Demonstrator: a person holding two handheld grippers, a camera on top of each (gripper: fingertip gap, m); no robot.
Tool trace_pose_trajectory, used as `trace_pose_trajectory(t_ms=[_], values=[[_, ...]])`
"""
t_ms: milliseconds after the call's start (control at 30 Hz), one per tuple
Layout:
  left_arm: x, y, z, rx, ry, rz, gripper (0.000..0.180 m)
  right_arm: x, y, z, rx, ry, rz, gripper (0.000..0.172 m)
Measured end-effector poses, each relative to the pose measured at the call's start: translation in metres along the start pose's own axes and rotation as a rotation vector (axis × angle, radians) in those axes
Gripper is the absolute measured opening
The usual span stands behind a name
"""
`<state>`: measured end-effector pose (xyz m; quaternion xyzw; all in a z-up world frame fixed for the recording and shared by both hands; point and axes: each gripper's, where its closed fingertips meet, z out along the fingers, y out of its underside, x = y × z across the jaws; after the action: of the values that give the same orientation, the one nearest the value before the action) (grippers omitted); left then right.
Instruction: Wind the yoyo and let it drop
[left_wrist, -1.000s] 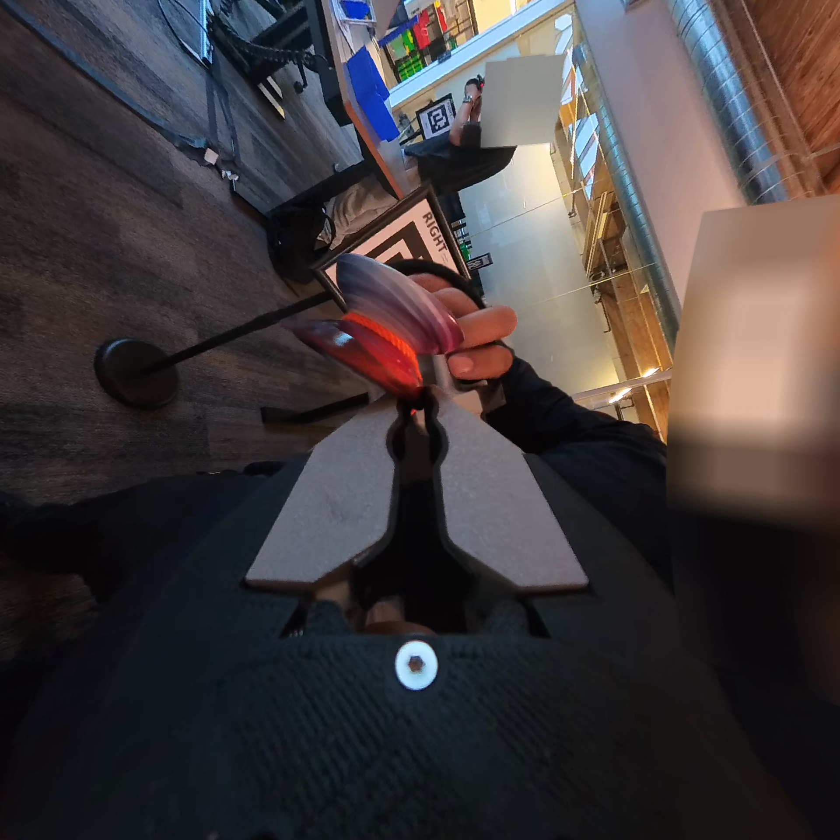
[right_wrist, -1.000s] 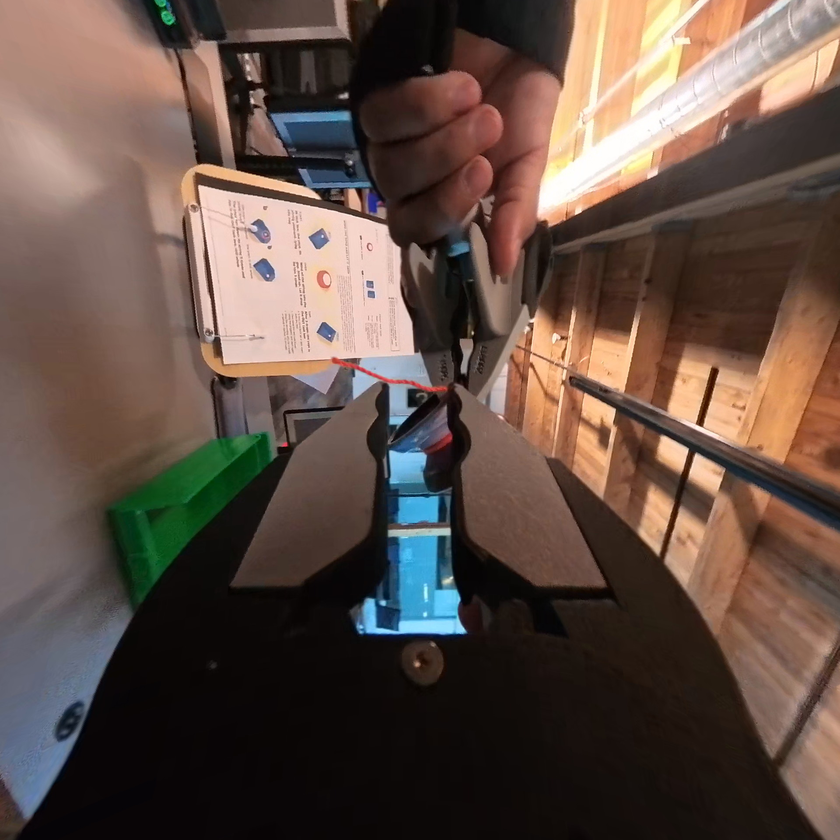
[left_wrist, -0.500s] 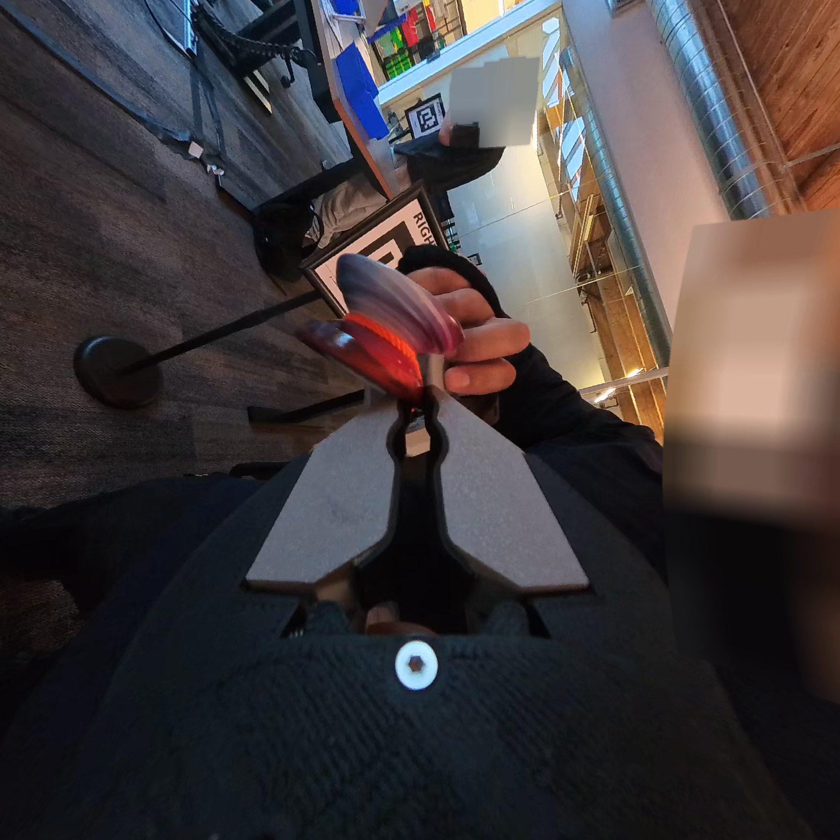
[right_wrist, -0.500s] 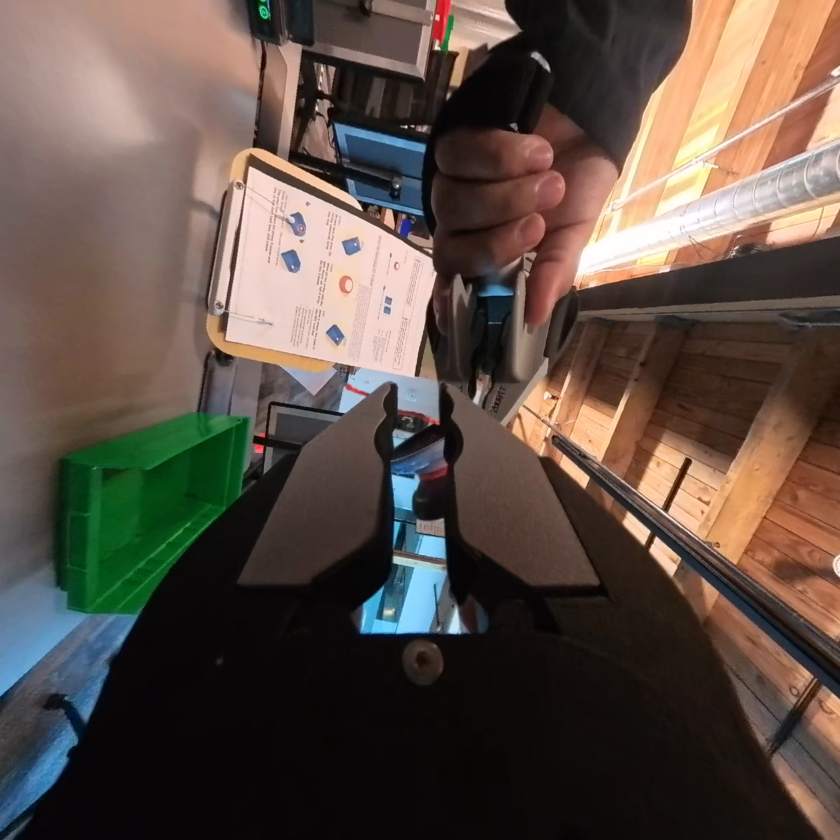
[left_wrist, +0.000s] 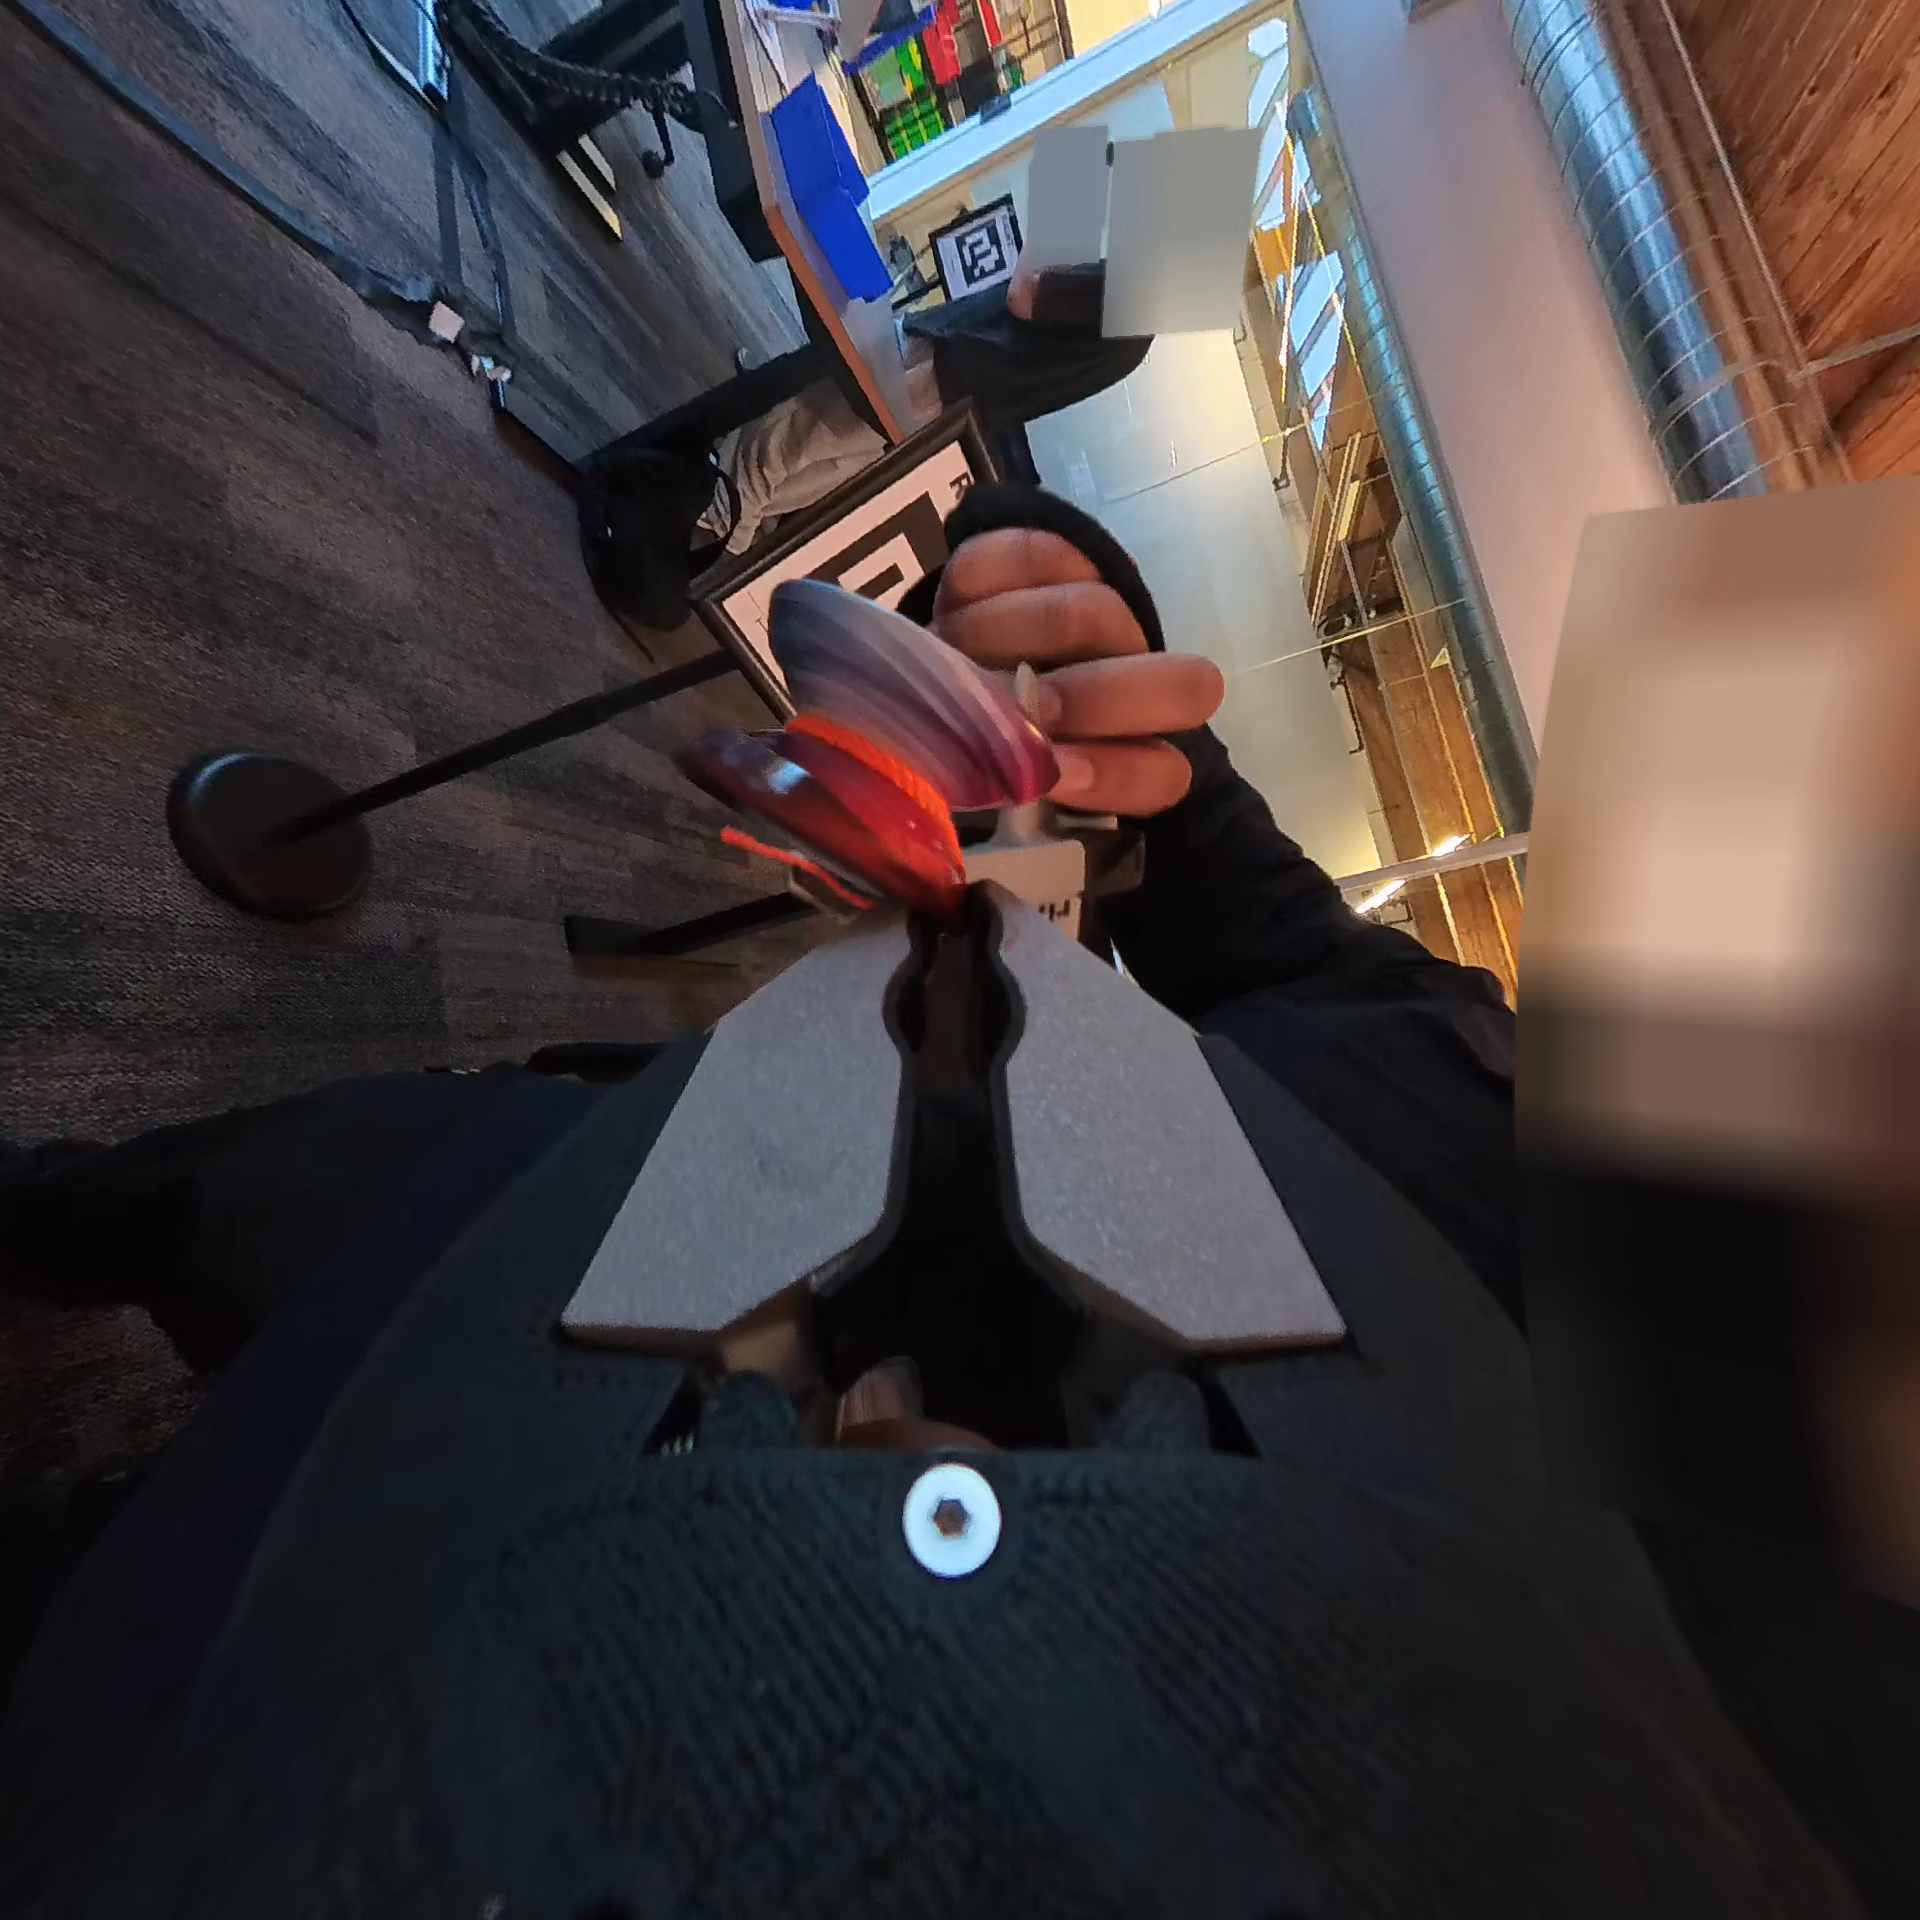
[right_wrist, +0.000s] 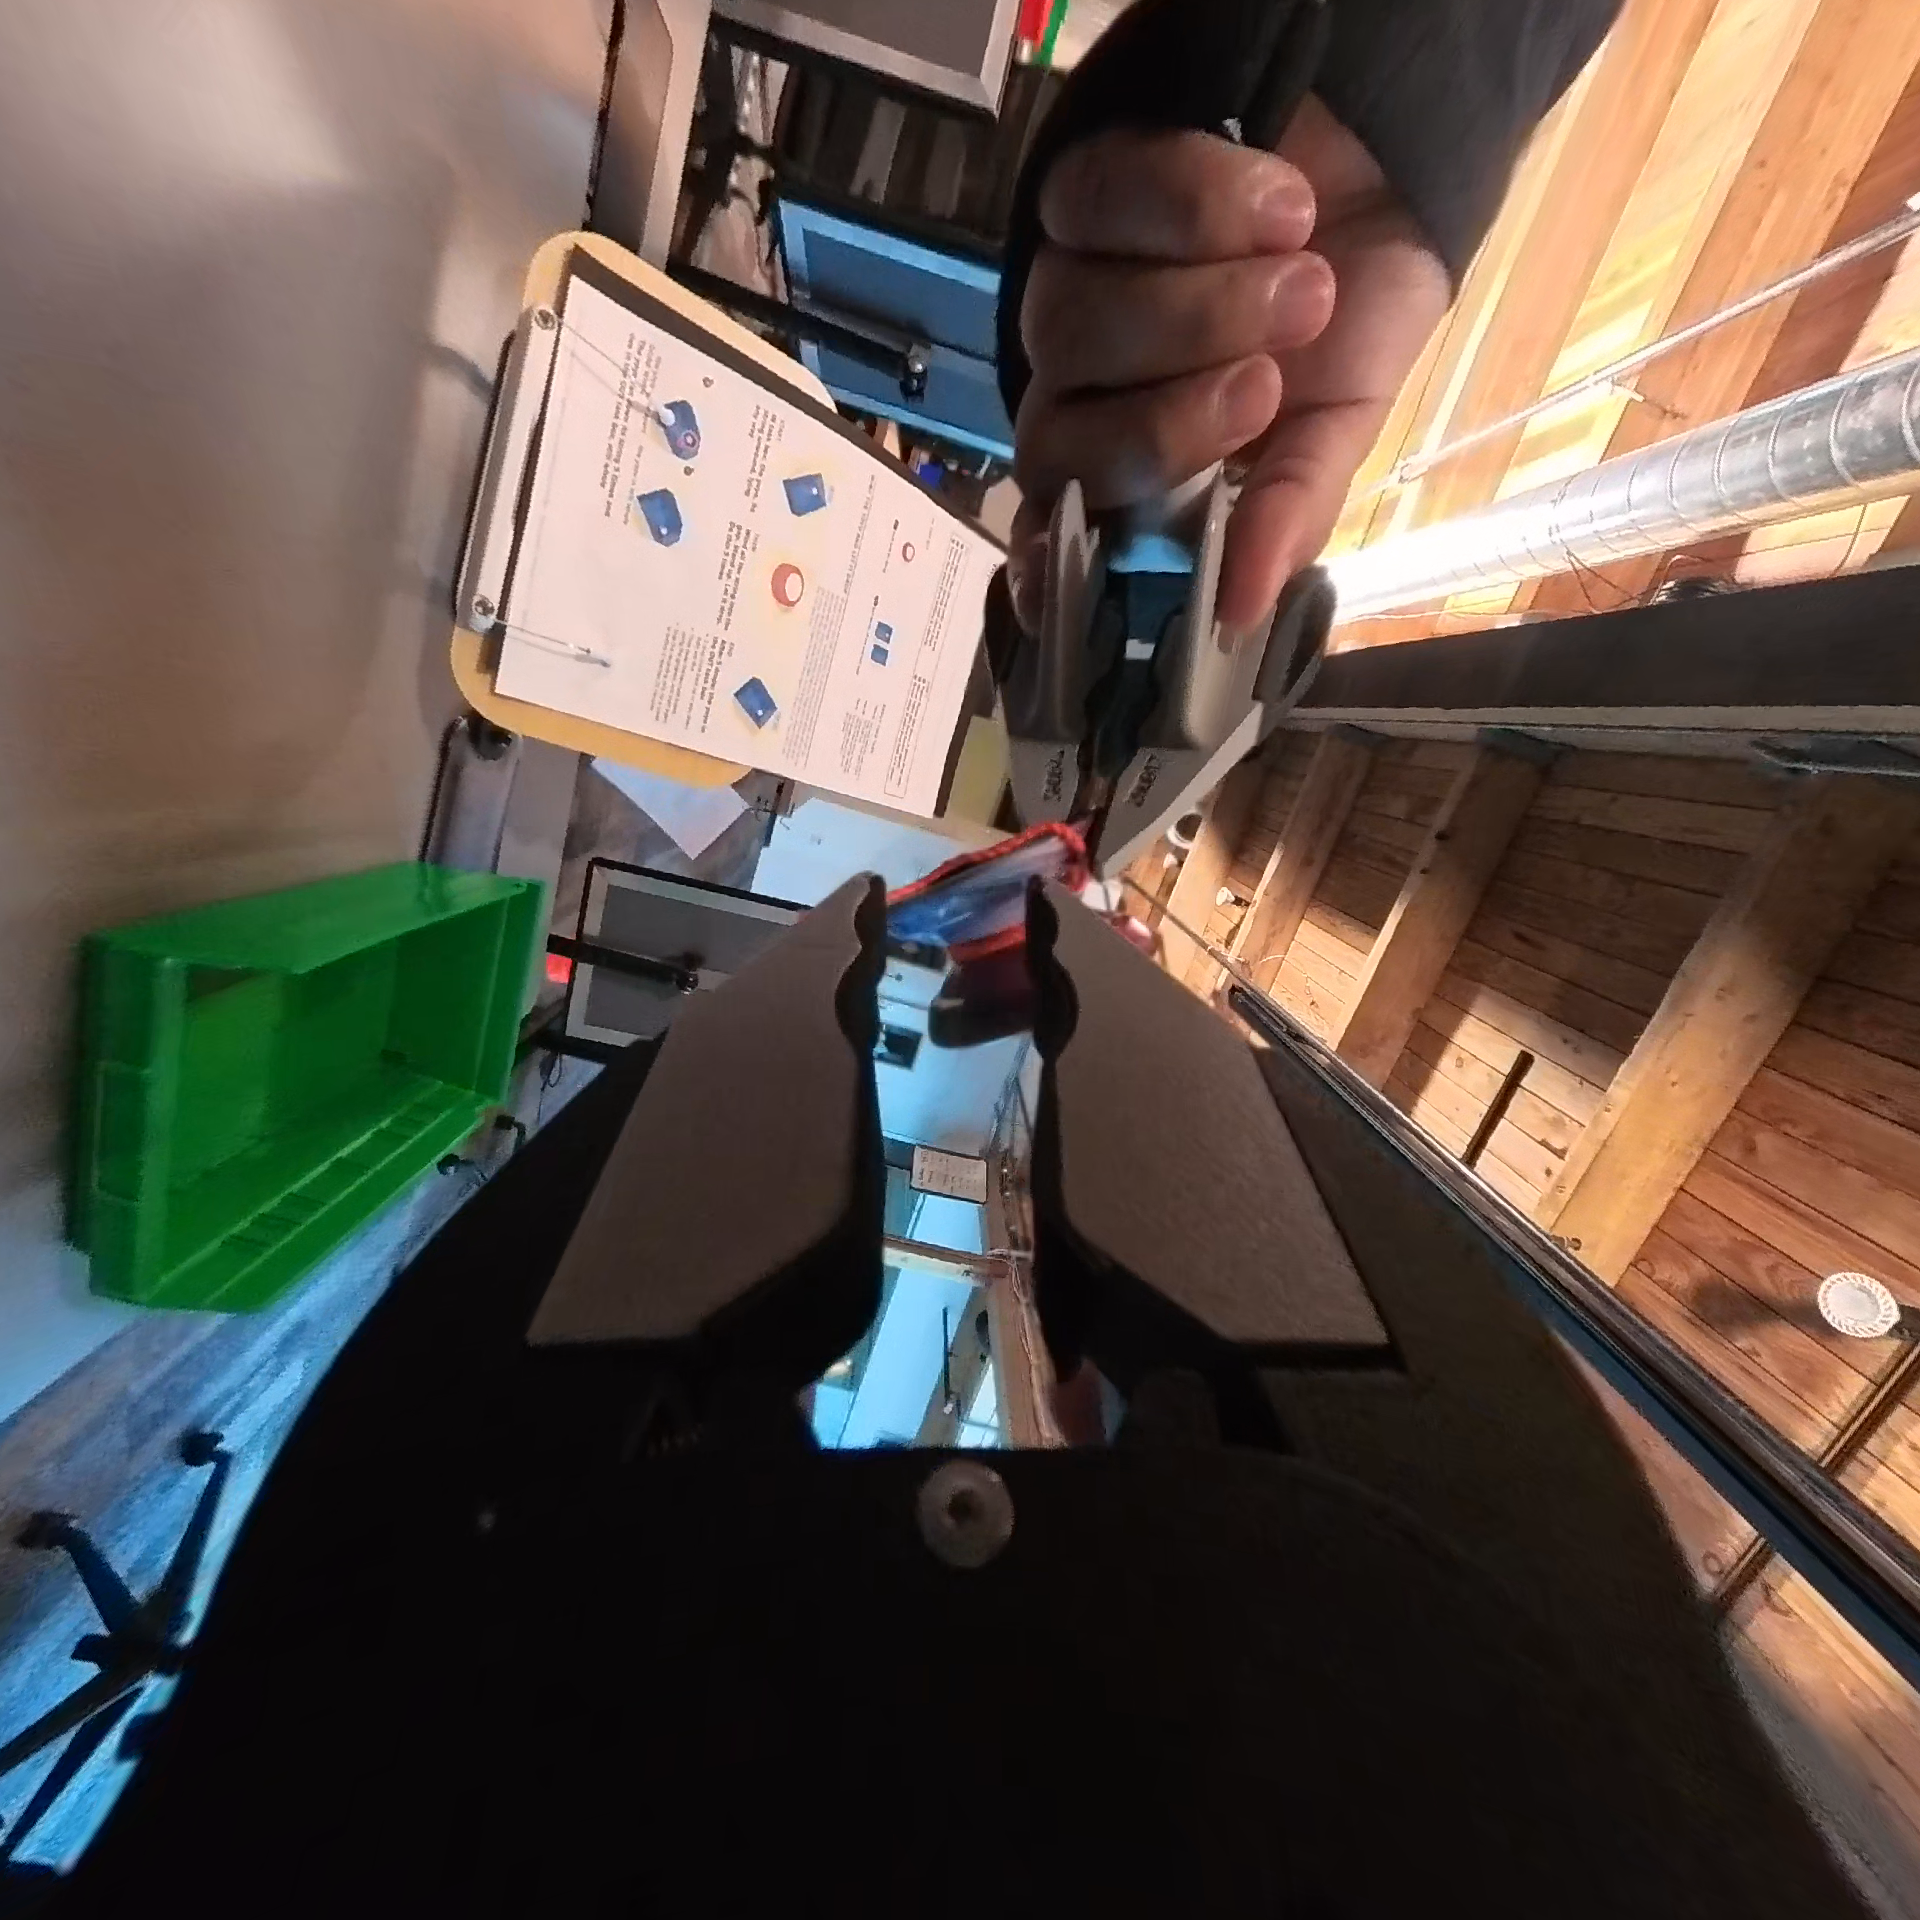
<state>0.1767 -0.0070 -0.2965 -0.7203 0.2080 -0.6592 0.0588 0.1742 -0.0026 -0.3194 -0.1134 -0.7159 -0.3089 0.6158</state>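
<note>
Since a second ago, the orange string (left_wrist: 871, 762) no longer runs out taut to the left in the right wrist view. It now lies along the rim of the yoyo (left_wrist: 883, 727) and ends at the tips of the left gripper (left_wrist: 961, 920). A loose strand now shows at the yoyo's lower left edge in the left wrist view. The right gripper's jaws stand wider apart than half a second ago.

In the left wrist view the yoyo sits just above centre, two red and purple halves with the string wound in the groove between them. Its lower edge touches the left gripper's fingertips (left_wrist: 1023, 940), which are drawn almost together and pinch the string. Just behind the yoyo a hand (left_wrist: 1060, 675) in a black sleeve holds the right gripper (right_wrist: 956, 914).

In the right wrist view the yoyo lies across the gap at the centre of the frame, between the right gripper's two fingertips. They seem to press on it from either side, though blur makes the contact hard to judge. Above it, in the upper centre, the other hand (right_wrist: 1174, 343) grips the grey left gripper, whose tips point down at the string.

A green bin (right_wrist: 291, 1070) is at centre left and a clipboard with a printed sheet (right_wrist: 727, 582) at upper centre left. A black floor stand (left_wrist: 265, 831) stands at the left edge of the left wrist view.
</note>
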Motion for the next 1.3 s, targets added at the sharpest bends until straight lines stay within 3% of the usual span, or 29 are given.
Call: trace_pose_trajectory(t_ms=[267,400,733,1300], values=[[-0.002,-0.001,-0.006,-0.006,-0.036,0.026,0.002,-0.003,0.004,-0.015,0.03,-0.011,0.037,0.027],[-0.001,0.003,-0.002,-0.027,-0.039,0.035,0.002,-0.002,0.008,-0.008,-0.005,0.019,0.033,0.027],[0.005,0.002,0.001,-0.028,-0.013,-0.014,0.002,0.0,-0.014,0.003,0.071,0.122,-0.009,0.024],[0.002,0.004,0.001,-0.021,-0.014,-0.043,0.002,0.005,-0.015,0.005,0.127,0.147,-0.052,0.027]])
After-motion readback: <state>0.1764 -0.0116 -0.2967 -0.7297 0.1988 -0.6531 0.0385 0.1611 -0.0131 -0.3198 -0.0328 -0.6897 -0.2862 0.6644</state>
